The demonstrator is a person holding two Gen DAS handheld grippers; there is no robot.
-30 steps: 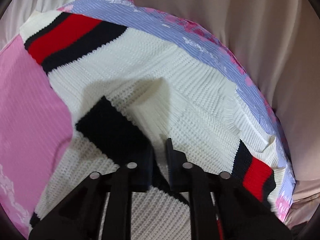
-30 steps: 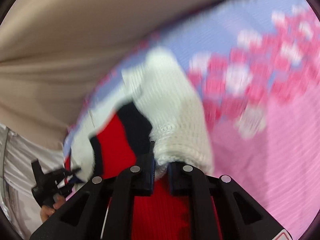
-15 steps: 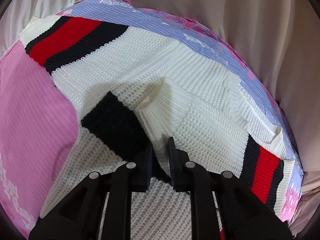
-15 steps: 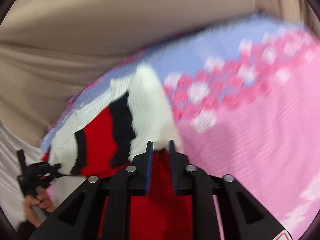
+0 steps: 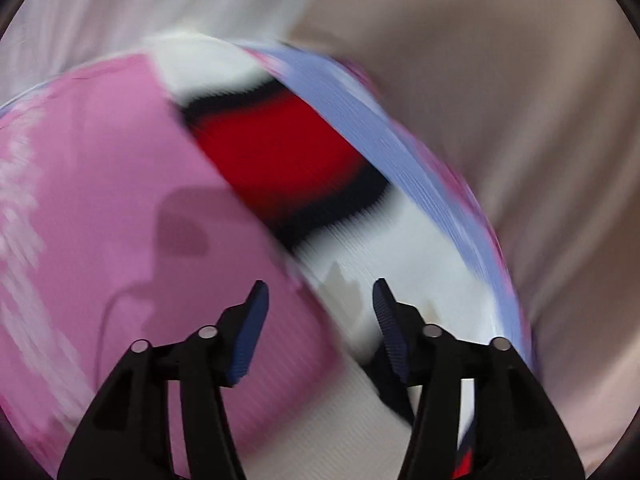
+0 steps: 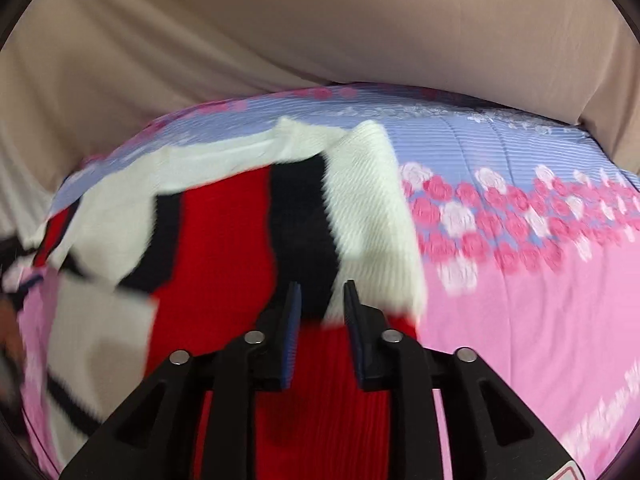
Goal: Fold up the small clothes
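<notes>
Cream knit sweater (image 6: 372,200) with red and navy stripes lying on a pink floral bedspread (image 6: 540,300), left gripper (image 5: 320,312) hovering wide apart and holding nothing, right gripper (image 6: 320,300) narrowly parted over the sweater's folded edge, beige curtain (image 6: 320,28) hanging behind

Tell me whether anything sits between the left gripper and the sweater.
Nothing visible does. The left gripper is open above the bedspread, with the sweater just ahead and partly under its right finger. No other item lies between them, though the view is blurred.
</notes>
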